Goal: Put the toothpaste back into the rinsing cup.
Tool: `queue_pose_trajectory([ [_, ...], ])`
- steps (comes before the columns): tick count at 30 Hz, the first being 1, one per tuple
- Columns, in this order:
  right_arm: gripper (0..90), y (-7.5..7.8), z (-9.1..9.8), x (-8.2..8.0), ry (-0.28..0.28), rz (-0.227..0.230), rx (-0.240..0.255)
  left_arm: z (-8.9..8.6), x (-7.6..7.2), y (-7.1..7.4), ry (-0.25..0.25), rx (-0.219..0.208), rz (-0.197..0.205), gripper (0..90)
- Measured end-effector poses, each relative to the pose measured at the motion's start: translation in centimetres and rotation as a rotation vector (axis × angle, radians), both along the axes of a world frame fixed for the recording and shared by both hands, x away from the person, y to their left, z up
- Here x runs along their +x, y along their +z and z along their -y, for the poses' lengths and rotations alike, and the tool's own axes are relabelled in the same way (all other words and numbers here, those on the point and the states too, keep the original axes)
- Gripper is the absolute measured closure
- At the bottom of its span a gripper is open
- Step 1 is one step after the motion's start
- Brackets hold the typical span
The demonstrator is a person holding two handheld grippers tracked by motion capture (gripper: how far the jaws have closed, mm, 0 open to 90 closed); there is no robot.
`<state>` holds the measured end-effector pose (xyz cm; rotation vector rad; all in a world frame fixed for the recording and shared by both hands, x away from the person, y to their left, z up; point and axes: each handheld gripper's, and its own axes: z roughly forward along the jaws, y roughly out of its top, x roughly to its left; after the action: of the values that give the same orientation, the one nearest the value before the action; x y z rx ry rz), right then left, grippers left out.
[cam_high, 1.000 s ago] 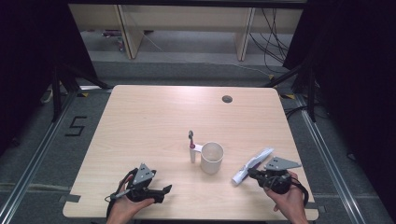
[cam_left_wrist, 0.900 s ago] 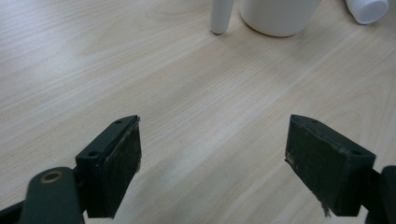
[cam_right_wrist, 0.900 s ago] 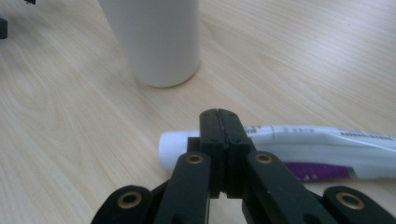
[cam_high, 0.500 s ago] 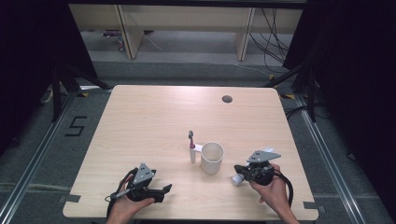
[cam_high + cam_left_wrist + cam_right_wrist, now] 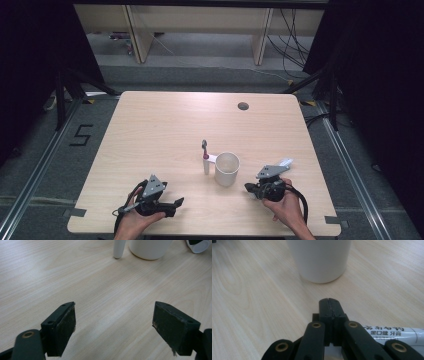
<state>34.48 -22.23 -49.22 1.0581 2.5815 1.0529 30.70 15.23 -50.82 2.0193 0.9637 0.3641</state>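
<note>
A white cup [image 5: 227,169] stands upright near the table's middle front, and the right gripper view has the cup [image 5: 320,260] close ahead. Just left of it a toothbrush [image 5: 205,159] stands on end, white handle down and dark head up. A white toothpaste tube [image 5: 285,162] lies right of the cup, its near part hidden under my right gripper [image 5: 249,188]. That gripper [image 5: 329,302] is shut with nothing between its tips, and the printed tube [image 5: 392,333] lies beside and beneath it. My left gripper [image 5: 175,204] rests at the front left, open [image 5: 112,312] over bare wood.
The light wooden table [image 5: 165,135] has a small round hole [image 5: 243,106] at its back right. Dark floor and metal frames surround it. The left gripper view takes in the cup's base [image 5: 150,250] and the toothbrush handle [image 5: 118,248] ahead.
My right gripper has moved left over the toothpaste tube towards the cup and sunk a little. The left gripper, cup and toothbrush have stayed put.
</note>
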Motion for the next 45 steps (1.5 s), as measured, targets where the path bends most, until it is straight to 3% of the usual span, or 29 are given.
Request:
queue_pose_trajectory([
  [1,90.0,-0.2,0.1,0.1,0.025,0.03,0.006,0.0,0.0,0.0,-0.001,-0.003,0.001,18.3],
  [3,89.9,0.1,0.2,-0.3,0.036,0.009,-0.013,-0.1,0.1,0.1,-0.01,0.016,0.002,18.3],
  [7,89.9,-0.1,0.8,-1.5,0.024,0.003,0.006,0.0,-0.1,0.0,0.0,-0.001,0.004,18.3],
  [8,89.9,0.1,1.0,-2.0,0.017,-0.029,0.0,0.1,0.0,0.0,0.0,-0.001,0.005,18.3],
  [10,90.0,0.0,1.7,-2.2,0.048,0.0,-0.012,0.0,0.0,0.0,-0.01,0.015,0.004,18.3],
  [14,90.0,0.0,2.6,-3.3,0.034,-0.026,-0.017,0.0,0.0,0.0,-0.011,0.015,0.003,18.3],
  [20,89.9,0.1,4.2,-4.3,0.035,-0.014,-0.035,0.0,0.0,0.0,-0.011,0.017,0.001,18.4],
  [21,89.9,0.0,4.5,-4.6,0.029,-0.007,-0.03,0.0,0.0,0.0,-0.011,0.014,0.0,18.4],
  [24,89.9,0.2,5.4,-5.3,-0.003,-0.043,-0.029,0.1,0.0,0.0,-0.014,0.013,-0.002,18.7],
  [25,89.9,0.1,5.8,-5.4,-0.01,-0.023,-0.019,0.1,0.0,0.0,-0.015,0.013,-0.002,18.7],
  [27,89.9,0.2,6.5,-5.8,-0.02,-0.05,-0.021,0.2,-0.1,-0.1,-0.003,-0.003,-0.002,18.7],
  [32,89.9,0.3,8.5,-6.2,-0.071,-0.03,-0.015,0.1,0.0,0.0,-0.014,0.012,-0.007,18.8],
  [33,89.9,0.4,8.8,-6.3,-0.081,-0.048,-0.019,0.2,-0.1,-0.1,-0.002,-0.003,-0.005,18.8],
  [34,89.9,0.4,9.0,-6.4,-0.109,-0.056,-0.012,0.2,-0.1,-0.1,-0.007,-0.001,-0.004,18.8],
  [37,89.9,0.5,10.2,-6.6,-0.126,-0.074,-0.032,0.1,0.0,0.0,-0.014,0.016,-0.008,18.8],
  [39,89.8,0.4,10.3,-6.5,-0.124,-0.051,-0.028,0.2,-0.1,-0.1,-0.005,-0.002,-0.003,18.8],
  [41,88.9,0.6,10.5,-6.6,-0.131,-0.06,-0.027,0.3,0.0,-0.2,-0.004,-0.007,0.0,18.8],
  [42,88.2,0.6,10.4,-6.7,-0.14,-0.058,-0.003,0.1,0.0,0.0,-0.017,0.02,-0.008,18.8],
  [43,87.3,1.1,10.4,-6.7,-0.128,-0.065,-0.023,0.2,0.0,-0.1,-0.015,0.014,-0.005,18.8],
  [44,86.5,1.2,10.2,-6.6,-0.139,-0.048,0.004,0.2,0.0,0.0,-0.013,0.014,-0.006,18.8],
  [45,85.0,1.7,10.3,-6.6,-0.131,-0.046,-0.005,0.3,-0.1,-0.1,-0.004,-0.001,-0.003,18.9],
])
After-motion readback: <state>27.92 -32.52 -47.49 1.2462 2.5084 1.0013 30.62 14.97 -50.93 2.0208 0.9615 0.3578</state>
